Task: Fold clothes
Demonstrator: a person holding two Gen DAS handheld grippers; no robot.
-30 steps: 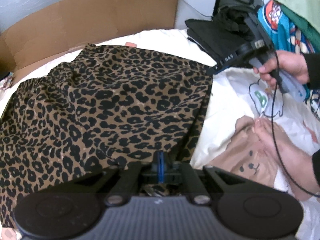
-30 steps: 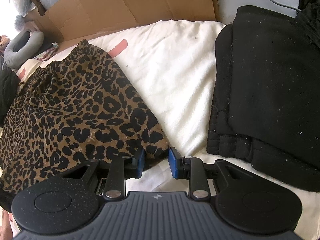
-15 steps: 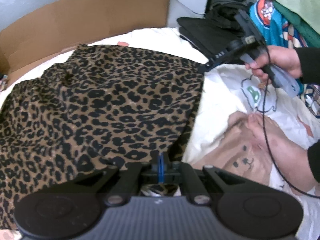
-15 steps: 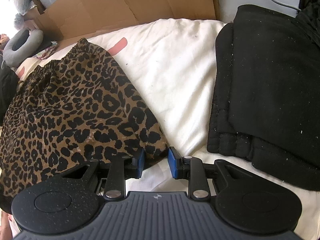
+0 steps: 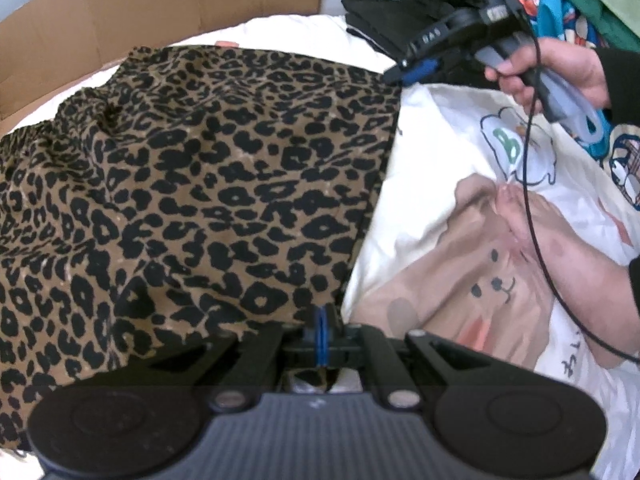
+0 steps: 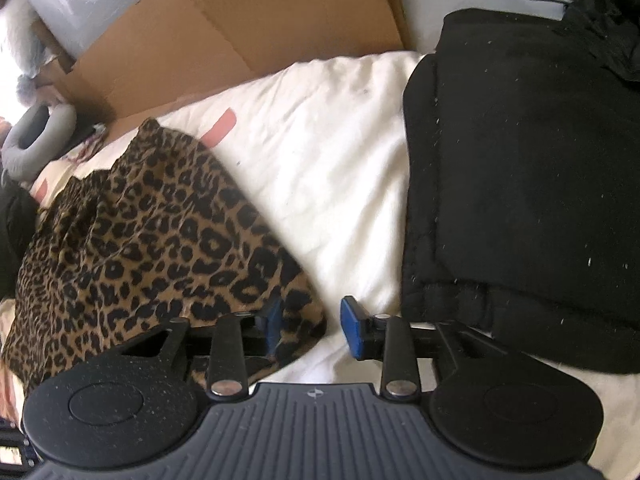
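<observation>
Since a moment ago the right gripper (image 6: 310, 328) has let its blue pads draw apart and its jaws are opening; the corner of the leopard-print garment (image 5: 208, 184) that sat between them now lies loose, touching only the left-hand pad while the other pad stands clear over the bedding. Over the same stretch the left gripper (image 5: 322, 334) has sunk lower toward the bed, and the cloth ahead of it has slackened and spread flatter.

That left gripper has its pads pressed together, pinching the near edge of the leopard-print garment right at its tips. From there the garment runs away ahead and off to the left of it, rumpled, its gathered waistband at the far end. Seen along the right gripper, the same garment lies ahead and to the left, its near corner under the left finger.

Beneath it all is the cream bedding (image 6: 320, 168), printed with cartoon bears to the right of the left gripper. To the right of the right gripper, just beside its open pad, sits a folded black garment (image 6: 532, 184). Beyond the cloth a sheet of cardboard (image 6: 256, 28) leans up at the back. A hand (image 5: 560, 68) grips the right gripper's handle.
</observation>
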